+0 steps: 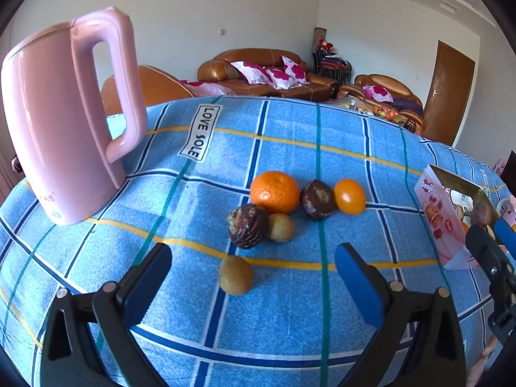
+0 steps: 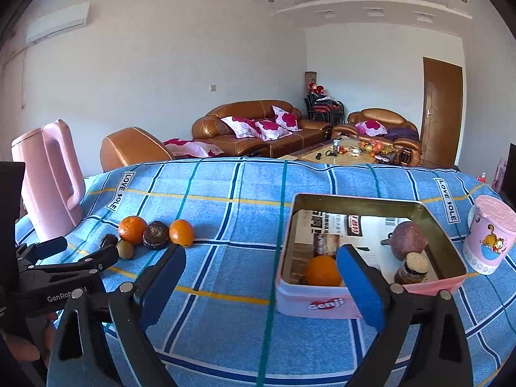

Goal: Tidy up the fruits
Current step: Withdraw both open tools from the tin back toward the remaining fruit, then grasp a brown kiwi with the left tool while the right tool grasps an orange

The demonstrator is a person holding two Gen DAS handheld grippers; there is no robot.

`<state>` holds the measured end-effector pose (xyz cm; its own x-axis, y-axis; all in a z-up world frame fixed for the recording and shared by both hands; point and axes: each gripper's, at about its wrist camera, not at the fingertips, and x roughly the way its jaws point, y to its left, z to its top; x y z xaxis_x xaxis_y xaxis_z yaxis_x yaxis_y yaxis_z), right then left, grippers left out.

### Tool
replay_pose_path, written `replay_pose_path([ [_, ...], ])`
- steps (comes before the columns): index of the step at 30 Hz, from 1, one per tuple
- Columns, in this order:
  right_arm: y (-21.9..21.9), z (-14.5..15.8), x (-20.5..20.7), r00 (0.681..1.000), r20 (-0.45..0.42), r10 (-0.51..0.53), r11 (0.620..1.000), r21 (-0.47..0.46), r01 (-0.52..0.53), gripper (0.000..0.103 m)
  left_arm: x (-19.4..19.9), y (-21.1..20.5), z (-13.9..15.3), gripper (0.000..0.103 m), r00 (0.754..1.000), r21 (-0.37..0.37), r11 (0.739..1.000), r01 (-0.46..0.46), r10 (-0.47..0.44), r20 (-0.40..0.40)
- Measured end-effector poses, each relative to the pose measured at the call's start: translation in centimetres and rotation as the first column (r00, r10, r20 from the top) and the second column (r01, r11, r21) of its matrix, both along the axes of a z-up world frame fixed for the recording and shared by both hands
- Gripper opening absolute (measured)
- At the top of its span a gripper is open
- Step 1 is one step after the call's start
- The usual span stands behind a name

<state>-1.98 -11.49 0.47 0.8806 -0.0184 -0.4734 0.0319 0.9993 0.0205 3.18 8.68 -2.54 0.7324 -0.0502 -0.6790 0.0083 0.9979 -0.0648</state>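
Blue checked cloth covers the table in the left wrist view, and a white tag sewn into it reads "LOVE SOLE". At nine o'clock a pink kettle stands upright with small print low on its side, too fine to read. Near the centre lie the loose fruits: a large orange, a small orange, two dark brown fruits and two yellowish ones, the nearest between the spread fingers of the left gripper, which stands released and empty. At three o'clock a pink tin shows "genji" on its wall. Brown leather sofas with flowered cushions sit against a white wall at twelve o'clock, and a wooden door at two.

From the right wrist view, the right gripper hangs wide apart, holding nothing, its right finger in front of the tin, where "genji" shows again. Inside lie an orange, a purplish fruit and a dark one. At three o'clock stands a pink cup with a cartoon cat. "GenRob" reads on the left gripper at eight o'clock. An air conditioner hangs at ten o'clock.
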Motion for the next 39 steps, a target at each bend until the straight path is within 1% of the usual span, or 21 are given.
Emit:
replay_pose_path([
  [4,1.5,-0.3,0.6,0.999,-0.026,0.044,0.999,0.002,-0.044,0.096,0.5,1.1,-0.9,0.102,0.998,-0.026,1.000,0.003,-0.005,-0.062],
  [7,2.6,-0.4,1.0,0.997,-0.039,0.070,0.998,-0.003,-0.070,0.096,0.8,1.7,-1.5,0.097,0.995,-0.048,0.999,0.009,-0.014,-0.101],
  [10,3.4,-0.6,1.4,0.994,-0.056,0.094,0.996,0.001,-0.094,0.096,1.2,2.3,-2.3,0.088,0.990,-0.077,0.997,-0.006,-0.005,-0.144],
  [16,3.9,-1.0,2.0,0.990,-0.085,0.117,0.993,0.035,-0.114,0.096,0.8,2.8,-2.3,0.077,0.990,-0.087,0.996,-0.016,0.004,-0.140],
  [17,3.9,-1.0,2.1,0.989,-0.089,0.119,0.992,0.039,-0.116,0.096,0.8,2.8,-2.2,0.069,0.991,-0.090,0.996,-0.014,0.002,-0.137],
  [18,3.9,-1.1,2.2,0.988,-0.093,0.123,0.992,0.044,-0.119,0.096,0.7,2.9,-2.2,0.060,0.991,-0.096,0.995,-0.010,-0.003,-0.133],
  [21,4.0,-1.3,2.7,0.985,-0.110,0.130,0.991,0.053,-0.125,0.096,0.8,3.2,-2.1,0.048,0.991,-0.109,0.994,-0.005,-0.009,-0.131],
  [22,4.1,-1.3,2.8,0.984,-0.116,0.133,0.990,0.055,-0.127,0.096,0.8,3.2,-2.1,0.045,0.991,-0.113,0.994,-0.002,-0.013,-0.130],
  [24,4.2,-1.4,3.2,0.983,-0.124,0.137,0.990,0.058,-0.130,0.095,0.8,3.2,-2.1,0.029,0.991,-0.135,0.991,0.020,-0.038,-0.126],
  [26,4.6,-1.5,3.6,0.981,-0.132,0.144,0.989,0.051,-0.139,0.092,0.8,2.9,-2.0,0.029,0.991,-0.131,0.991,0.029,-0.045,-0.124],
  [28,5.0,-1.6,4.0,0.978,-0.143,0.150,0.988,0.040,-0.146,0.084,0.7,3.0,-1.9,0.029,0.993,-0.138,0.990,0.027,-0.043,-0.114],
  [29,5.2,-1.7,4.2,0.976,-0.150,0.155,0.988,0.035,-0.151,0.083,0.7,3.1,-1.7,0.029,0.994,-0.147,0.989,0.022,-0.037,-0.102],
  [34,6.0,-2.1,6.1,0.967,-0.192,0.167,0.986,0.009,-0.168,0.064,-0.1,4.2,0.0,0.029,1.000,-0.154,0.988,-0.030,0.031,0.003],
  [36,6.2,-2.5,7.3,0.962,-0.219,0.162,0.986,0.006,-0.165,0.061,-0.4,4.7,0.6,0.029,0.997,-0.161,0.985,-0.056,0.064,0.045],
  [39,6.3,-3.2,9.2,0.949,-0.269,0.165,0.986,0.028,-0.164,0.061,-0.7,5.4,1.2,0.029,0.990,-0.157,0.983,-0.093,0.108,0.087],
])
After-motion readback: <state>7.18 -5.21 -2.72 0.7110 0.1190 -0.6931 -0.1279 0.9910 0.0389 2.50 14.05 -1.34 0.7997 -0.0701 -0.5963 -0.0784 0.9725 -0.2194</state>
